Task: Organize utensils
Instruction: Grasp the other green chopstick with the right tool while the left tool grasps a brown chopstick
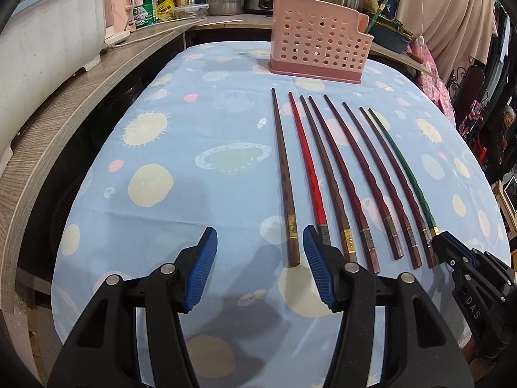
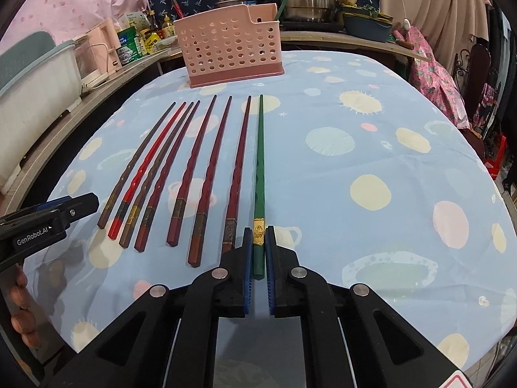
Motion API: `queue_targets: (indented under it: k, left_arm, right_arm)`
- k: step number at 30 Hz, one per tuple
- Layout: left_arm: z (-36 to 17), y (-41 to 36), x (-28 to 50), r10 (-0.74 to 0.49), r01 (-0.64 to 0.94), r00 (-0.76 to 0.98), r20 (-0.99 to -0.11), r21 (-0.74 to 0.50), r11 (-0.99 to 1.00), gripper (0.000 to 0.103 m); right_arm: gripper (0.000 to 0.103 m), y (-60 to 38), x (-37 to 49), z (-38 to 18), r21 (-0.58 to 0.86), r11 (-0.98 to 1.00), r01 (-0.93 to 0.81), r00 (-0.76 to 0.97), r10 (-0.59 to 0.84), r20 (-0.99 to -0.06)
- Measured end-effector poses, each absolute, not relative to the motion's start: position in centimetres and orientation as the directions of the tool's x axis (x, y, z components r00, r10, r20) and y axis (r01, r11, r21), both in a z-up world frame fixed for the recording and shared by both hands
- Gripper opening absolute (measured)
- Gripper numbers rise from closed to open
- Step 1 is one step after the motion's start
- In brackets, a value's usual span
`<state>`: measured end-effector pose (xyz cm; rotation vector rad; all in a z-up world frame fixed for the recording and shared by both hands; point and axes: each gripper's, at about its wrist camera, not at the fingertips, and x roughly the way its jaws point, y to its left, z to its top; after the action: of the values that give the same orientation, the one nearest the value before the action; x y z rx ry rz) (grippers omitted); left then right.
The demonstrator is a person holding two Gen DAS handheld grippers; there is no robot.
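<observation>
blue patterned tablecloth [image 2: 371, 161] under eight chopsticks [image 2: 206, 168], pink holder [image 2: 231, 51] behind. right gripper [image 2: 258, 242] clamped on green chopstick [image 2: 259, 161]; left gripper [image 1: 260, 242] spread apart, empty.

The cloth [image 2: 371, 168] was pale blue with cream and pink planets; the holder [image 2: 231, 50] pink with round holes; one chopstick [image 2: 259, 161] green, gold-banded.

Both grippers show black plastic linkage arms with round silver pivot screws, and ribbed blue pads line the fingers [image 1: 323, 271]. White lettering marks the bodies, seemingly "GenRobot.AI" on the left gripper [image 2: 85, 202].
</observation>
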<state>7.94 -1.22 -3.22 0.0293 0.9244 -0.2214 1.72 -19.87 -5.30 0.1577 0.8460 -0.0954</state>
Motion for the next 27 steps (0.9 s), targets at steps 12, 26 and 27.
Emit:
queue_targets:
  k: [12, 26, 27]
  left_arm:
    - [-4.5, -1.9, 7.9, -0.171, 0.208, 0.558, -0.812, -0.062, 0.976, 0.053]
    - [-4.6, -2.0, 8.9, -0.194, 0.214, 0.555, -0.809, -0.087, 0.973, 0.007]
    - [-4.6, -1.9, 8.9, -0.201, 0.215, 0.553, -0.809, -0.094, 0.972, 0.007]
  right_arm:
    - [0.007, -20.2, 1.5, -5.3, 0.112, 0.982, 0.155, 0.662, -0.019, -0.749]
    - [0.007, -20.1, 1.4, -5.2, 0.112, 0.982, 0.153, 0.663, -0.018, -0.749]
    - [0.007, -20.1, 1.4, -5.2, 0.112, 0.982, 0.153, 0.662, -0.018, -0.750]
